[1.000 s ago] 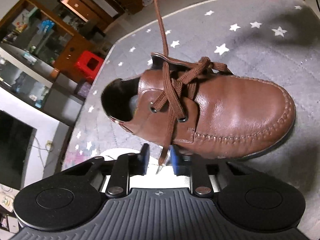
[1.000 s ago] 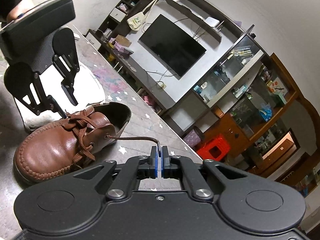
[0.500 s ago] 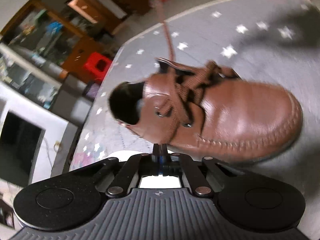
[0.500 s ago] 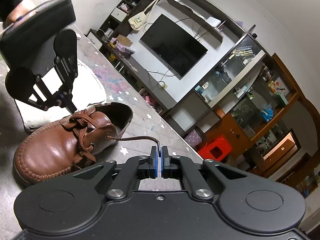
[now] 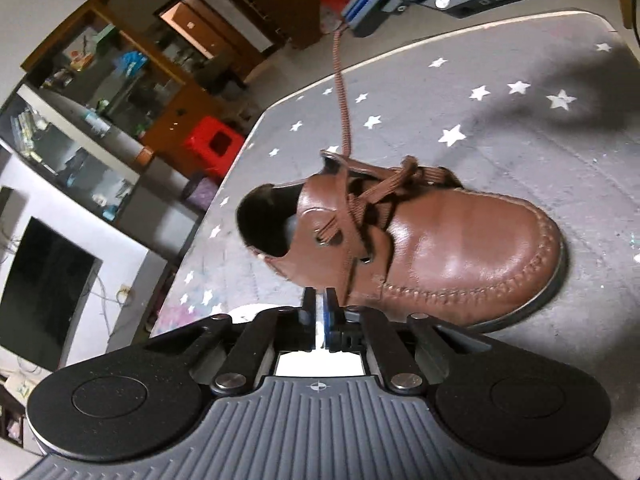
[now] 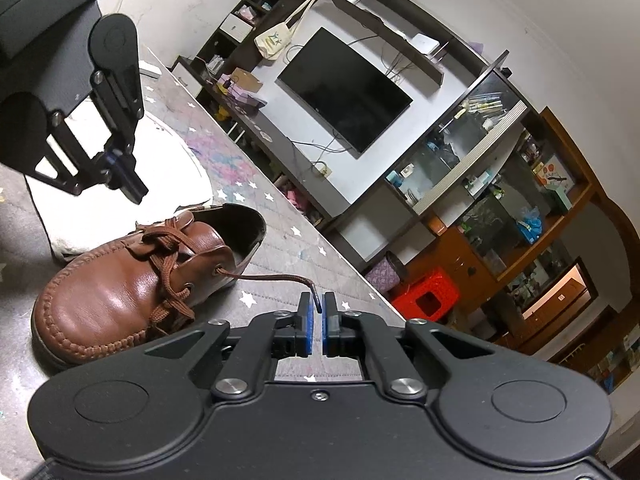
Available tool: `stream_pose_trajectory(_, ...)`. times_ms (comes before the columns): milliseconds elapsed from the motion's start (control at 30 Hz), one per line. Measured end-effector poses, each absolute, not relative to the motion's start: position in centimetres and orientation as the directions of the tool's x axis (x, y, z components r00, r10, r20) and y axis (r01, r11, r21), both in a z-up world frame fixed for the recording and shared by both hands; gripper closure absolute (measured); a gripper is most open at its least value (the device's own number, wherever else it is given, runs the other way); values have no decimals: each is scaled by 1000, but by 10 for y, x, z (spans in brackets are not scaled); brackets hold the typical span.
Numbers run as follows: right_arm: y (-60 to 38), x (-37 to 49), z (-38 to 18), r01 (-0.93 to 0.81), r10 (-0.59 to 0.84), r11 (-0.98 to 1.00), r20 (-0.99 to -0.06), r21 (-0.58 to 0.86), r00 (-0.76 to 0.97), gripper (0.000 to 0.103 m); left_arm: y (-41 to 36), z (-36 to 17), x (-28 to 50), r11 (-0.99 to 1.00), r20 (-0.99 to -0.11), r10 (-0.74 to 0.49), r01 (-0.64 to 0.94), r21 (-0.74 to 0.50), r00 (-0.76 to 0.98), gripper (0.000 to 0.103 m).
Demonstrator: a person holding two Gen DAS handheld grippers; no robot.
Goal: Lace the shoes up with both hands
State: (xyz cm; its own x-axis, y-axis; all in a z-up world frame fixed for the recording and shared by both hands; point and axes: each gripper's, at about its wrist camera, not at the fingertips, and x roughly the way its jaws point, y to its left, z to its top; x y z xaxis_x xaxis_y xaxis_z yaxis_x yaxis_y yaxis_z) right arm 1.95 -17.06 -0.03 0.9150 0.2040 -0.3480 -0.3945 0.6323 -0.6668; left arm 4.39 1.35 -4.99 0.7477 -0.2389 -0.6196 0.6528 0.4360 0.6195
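A brown leather shoe point(image 5: 460, 256) point(image 6: 120, 292) lies on its sole on the mat, with a brown lace crossed over its tongue. One lace end point(image 6: 272, 278) runs taut from the heel-side eyelet to my right gripper point(image 6: 316, 308), which is shut on its dark tip. The left wrist view shows that gripper point(image 5: 352, 26) above the shoe's far side. The other lace end point(image 5: 350, 276) drops down the shoe's near side and passes beside my left gripper point(image 5: 319, 300) point(image 6: 134, 192). The left jaws are opening to a narrow slit and I see no lace in it.
The shoe sits on a grey mat with white stars point(image 5: 500, 128) that covers the table. A white cloth point(image 6: 172, 160) lies under the left gripper. Past the table edge point(image 5: 400, 56) stand a red stool point(image 6: 424, 300) and a TV cabinet.
The left jaws closed around the hanging lace tip, then the gripper lifted off the shoe and a thin slit reopened. The right gripper kept still, holding its lace end.
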Motion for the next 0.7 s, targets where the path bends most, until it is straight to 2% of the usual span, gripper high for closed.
stream_pose_trajectory(133, -171, 21, 1, -397, 207, 631, -349, -666, 914, 100, 11, -54, 48, 393, -651, -248, 689, 609, 718, 95)
stream_pose_trajectory(267, -171, 23, 0, -403, 207, 628, -356, -665, 911, 100, 10, -59, 52, 344, -677, -252, 718, 605, 691, 87)
stream_pose_trajectory(433, -171, 27, -1, -410, 210, 625, -363, -664, 908, 100, 8, -62, 58, 297, -690, -250, 732, 613, 679, 87)
stream_pose_trajectory(467, -171, 28, -1, -412, 210, 625, -365, -663, 907, 100, 8, -62, 60, 292, -692, -250, 734, 613, 678, 87)
stream_pose_trajectory(567, -171, 31, -2, -416, 212, 626, -370, -660, 905, 100, 6, -64, 61, 275, -702, -256, 746, 607, 665, 98)
stream_pose_trajectory(700, -169, 33, -3, -414, 209, 629, -369, -658, 905, 100, 7, -67, 53, 321, -670, -246, 711, 626, 701, 101)
